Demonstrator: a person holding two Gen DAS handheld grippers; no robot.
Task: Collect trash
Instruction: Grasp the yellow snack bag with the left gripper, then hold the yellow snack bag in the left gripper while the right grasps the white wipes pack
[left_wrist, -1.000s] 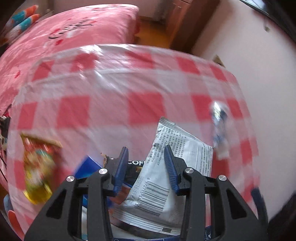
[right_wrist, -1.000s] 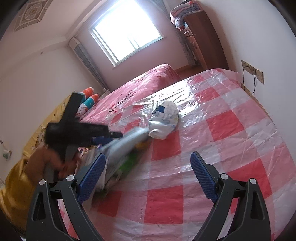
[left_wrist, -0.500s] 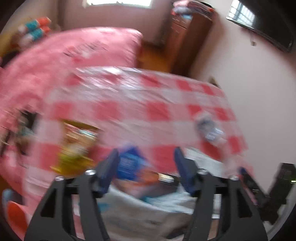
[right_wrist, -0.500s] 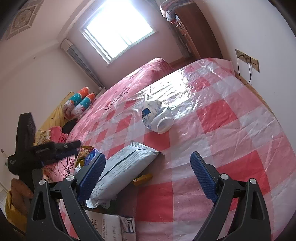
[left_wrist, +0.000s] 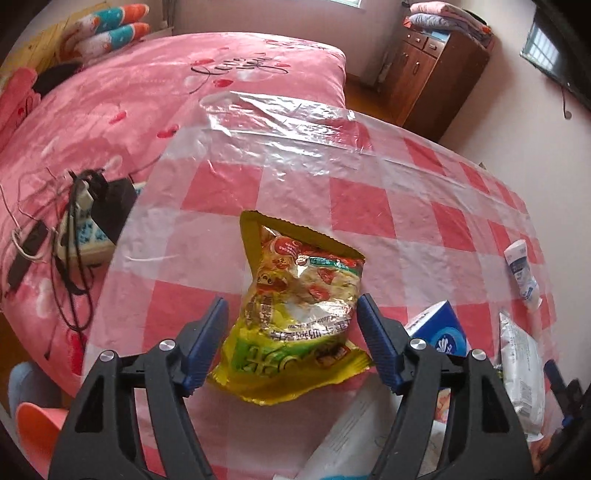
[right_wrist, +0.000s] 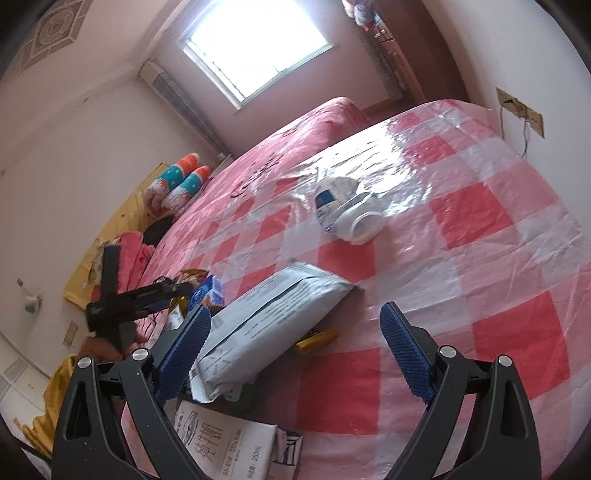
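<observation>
A yellow snack bag (left_wrist: 295, 310) lies on the red-and-white checked tablecloth (left_wrist: 369, 206). My left gripper (left_wrist: 291, 332) is open, its fingers on either side of the bag's lower half, not closed on it. A grey-white wrapper (right_wrist: 273, 325) lies on the cloth in the right wrist view; it also shows in the left wrist view (left_wrist: 521, 365). My right gripper (right_wrist: 295, 347) is open and empty, its left finger beside the wrapper. A white squashed bottle (right_wrist: 347, 210) lies farther back. A blue carton (left_wrist: 443, 332) sits right of the snack bag.
A pink bed (left_wrist: 147, 92) borders the table, with cables and a black box (left_wrist: 107, 206) on it. A white paper carton (right_wrist: 221, 446) lies near the table's front edge. A wooden cabinet (left_wrist: 432, 70) stands by the wall. An orange bin (left_wrist: 33, 432) is low left.
My left gripper let go of the grey-white wrapper, swung left and now straddles the yellow snack bag. The wrapper now lies on the cloth by my right gripper.
</observation>
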